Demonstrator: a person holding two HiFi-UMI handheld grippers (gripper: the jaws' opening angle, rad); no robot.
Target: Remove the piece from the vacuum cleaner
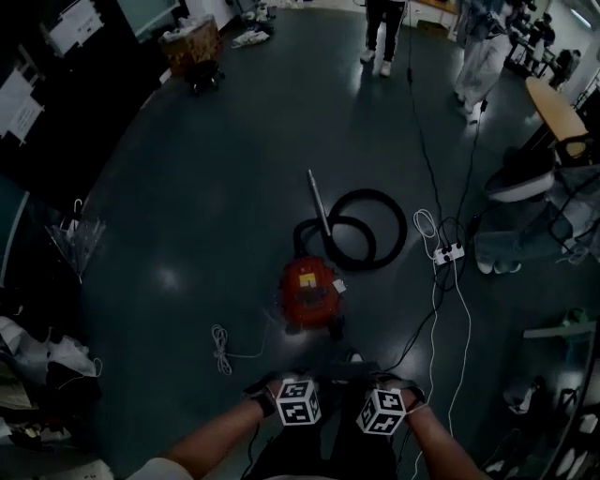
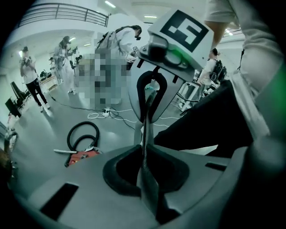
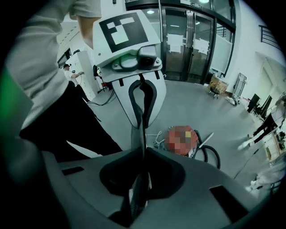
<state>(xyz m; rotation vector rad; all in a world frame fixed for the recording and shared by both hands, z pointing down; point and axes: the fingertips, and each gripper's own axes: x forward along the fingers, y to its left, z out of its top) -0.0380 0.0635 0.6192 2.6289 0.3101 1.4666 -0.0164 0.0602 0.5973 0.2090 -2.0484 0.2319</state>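
Head view, floor (image 1: 216, 187): dark and glossy, and we see it spread wide under everything listed below.
People: two stand at the far edge of the floor (image 1: 382, 28) (image 1: 483, 56), well apart from the machine.
Hose (image 1: 375, 230): black, coiled in loops on the floor just behind the vacuum cleaner, and it meets the far side of the canister.
Vacuum cleaner (image 1: 309, 292): a red canister standing mid-floor, straight ahead of us and well apart from both tools.
Wand (image 1: 319, 202): a pale metal tube lying across the hose loops, with its far end pointing away from us.
Left gripper (image 2: 144, 147): jaws clenched together with nothing between them. We hold it low by our body, facing the other tool.
Right gripper (image 3: 142, 143): jaws pressed together and likewise empty, just beside the left one.
Power strip (image 1: 448, 253): white, on the floor to the right of the hose, with cables running from it.
Cable (image 1: 221, 349): a loose white bundle on the floor near the canister's left side.
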